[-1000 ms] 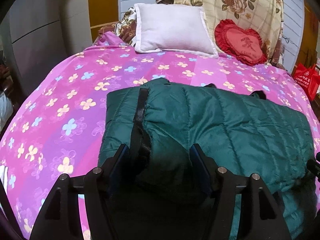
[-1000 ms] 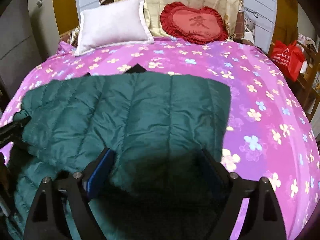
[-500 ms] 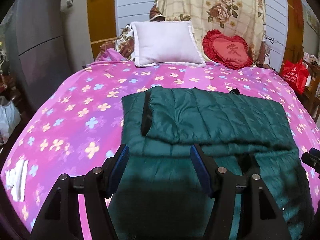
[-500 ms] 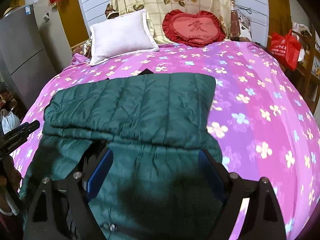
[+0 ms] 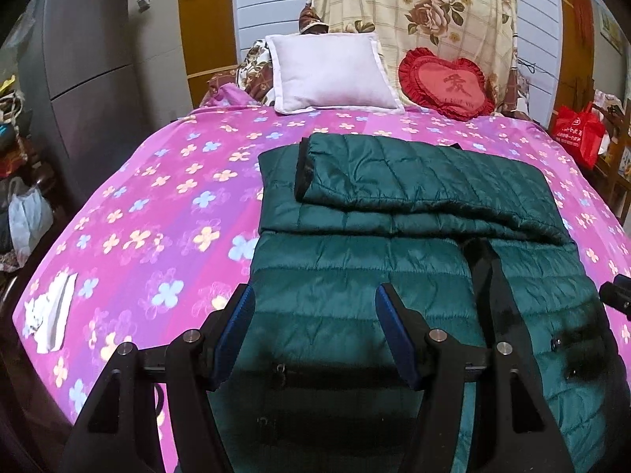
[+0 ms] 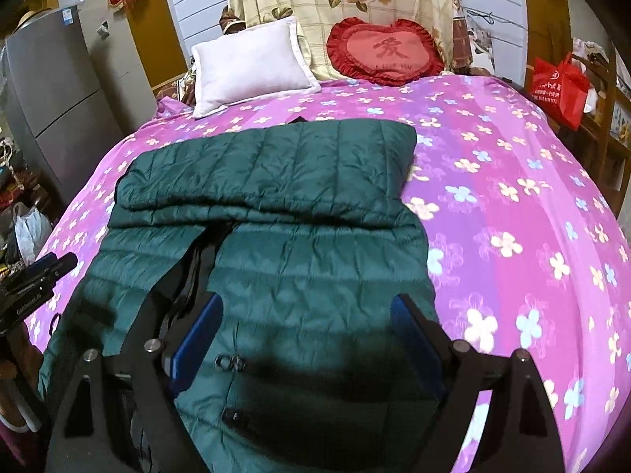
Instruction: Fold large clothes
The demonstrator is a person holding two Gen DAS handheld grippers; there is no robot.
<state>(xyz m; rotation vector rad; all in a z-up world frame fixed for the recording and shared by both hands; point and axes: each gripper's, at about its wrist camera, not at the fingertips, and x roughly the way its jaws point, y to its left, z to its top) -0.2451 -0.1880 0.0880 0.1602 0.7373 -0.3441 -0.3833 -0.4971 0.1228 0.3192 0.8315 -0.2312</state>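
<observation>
A dark green quilted jacket (image 5: 394, 268) (image 6: 299, 260) lies flat on the pink flowered bed cover (image 5: 157, 213) (image 6: 512, 181). Its far part is folded back toward me as a thick band (image 5: 414, 177) (image 6: 276, 165) across the body. A dark zipper strip (image 5: 485, 272) (image 6: 201, 260) runs down the near half. My left gripper (image 5: 313, 303) hovers open above the jacket's near left part, nothing between its blue pads. My right gripper (image 6: 307, 311) stands wide open above the near right part, also empty. The tip of the other gripper shows at each view's edge.
A white pillow (image 5: 331, 75) and a red heart cushion (image 5: 445, 82) rest at the head of the bed. A grey fridge (image 5: 90, 71) stands on the left, a red bag (image 5: 579, 134) on the right. White paper (image 5: 51, 315) lies on the bed's near left corner.
Both grippers pulled back toward the foot of the bed and rose a little. The near half of the jacket has come into view. The folded band stayed where it lay.
</observation>
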